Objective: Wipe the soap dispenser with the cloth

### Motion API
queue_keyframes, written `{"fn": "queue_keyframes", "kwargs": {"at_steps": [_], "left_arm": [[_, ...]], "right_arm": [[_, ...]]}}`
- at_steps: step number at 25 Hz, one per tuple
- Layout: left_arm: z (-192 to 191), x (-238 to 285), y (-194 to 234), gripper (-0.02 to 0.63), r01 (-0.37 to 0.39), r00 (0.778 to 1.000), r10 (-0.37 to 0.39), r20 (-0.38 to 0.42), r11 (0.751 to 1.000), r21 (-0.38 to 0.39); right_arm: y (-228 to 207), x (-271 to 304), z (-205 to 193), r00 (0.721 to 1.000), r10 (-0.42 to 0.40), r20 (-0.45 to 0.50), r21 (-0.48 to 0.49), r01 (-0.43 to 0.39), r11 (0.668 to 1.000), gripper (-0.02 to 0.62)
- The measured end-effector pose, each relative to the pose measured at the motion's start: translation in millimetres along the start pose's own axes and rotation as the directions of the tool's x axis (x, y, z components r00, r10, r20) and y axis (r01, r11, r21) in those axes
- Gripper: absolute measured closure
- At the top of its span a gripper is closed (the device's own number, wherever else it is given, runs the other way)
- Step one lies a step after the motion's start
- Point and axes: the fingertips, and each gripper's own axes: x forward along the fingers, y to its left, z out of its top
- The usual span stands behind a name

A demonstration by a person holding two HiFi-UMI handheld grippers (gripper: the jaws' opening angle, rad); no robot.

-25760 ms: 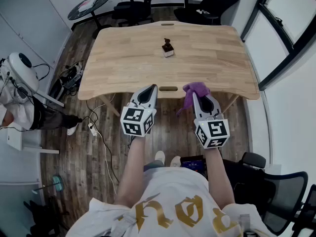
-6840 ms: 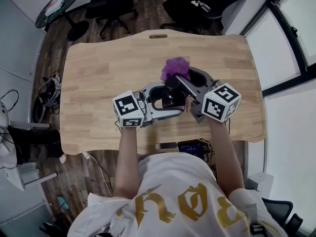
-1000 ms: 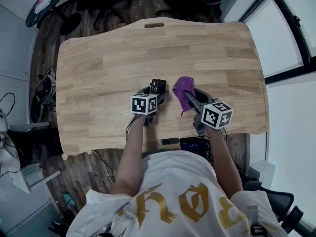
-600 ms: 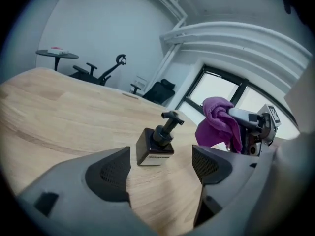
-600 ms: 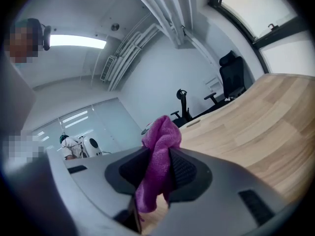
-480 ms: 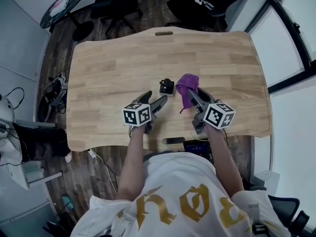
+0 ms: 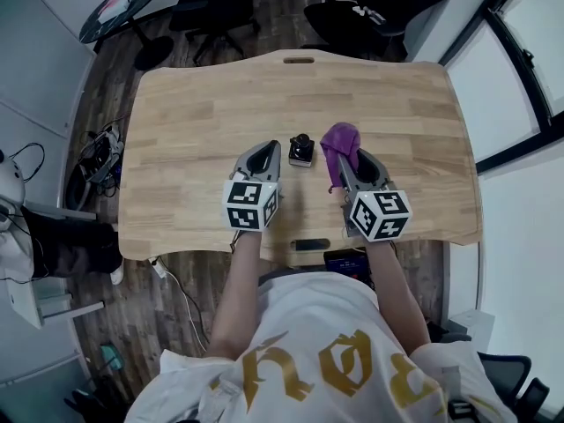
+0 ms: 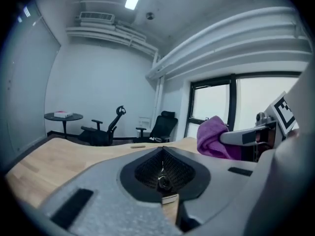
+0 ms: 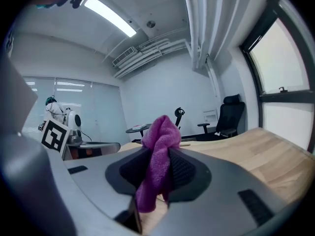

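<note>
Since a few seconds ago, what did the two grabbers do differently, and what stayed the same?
The left gripper let go of the soap dispenser, drew back toward the person and shut its jaws on nothing. The dispenser now stands alone on the table. The right gripper drew its cloth off the dispenser. Unchanged: it keeps the purple cloth pinched, and the dispenser is upright.

White T-shirt [image 7: 310, 340], gold lettering [image 7: 317, 370]; grey hand-held grippers [image 7: 267, 148] [image 7: 351, 164], black-white marker cubes [image 7: 251, 205] [image 7: 379, 216].
</note>
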Motion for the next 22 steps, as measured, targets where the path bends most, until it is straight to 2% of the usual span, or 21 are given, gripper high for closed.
{"fn": "queue_keyframes", "kwargs": {"at_steps": [9, 22], "left_arm": [[25.0, -10.7, -5.0, 0.597, -0.014, 0.997, 0.009, 0.07, 0.997, 0.071], [28.7, -14.6, -8.6, 0.597, 0.004, 0.996, -0.007, 0.091, 1.0, 0.028]], "right_arm": [[1.7, -8.1, 4.8, 0.999, -0.034, 0.02, -0.016, 0.035, 0.999, 0.488], [-2.5, -16.2, 4.9, 0.999, -0.04, 0.022, -0.01, 0.041, 0.999, 0.488]]}}
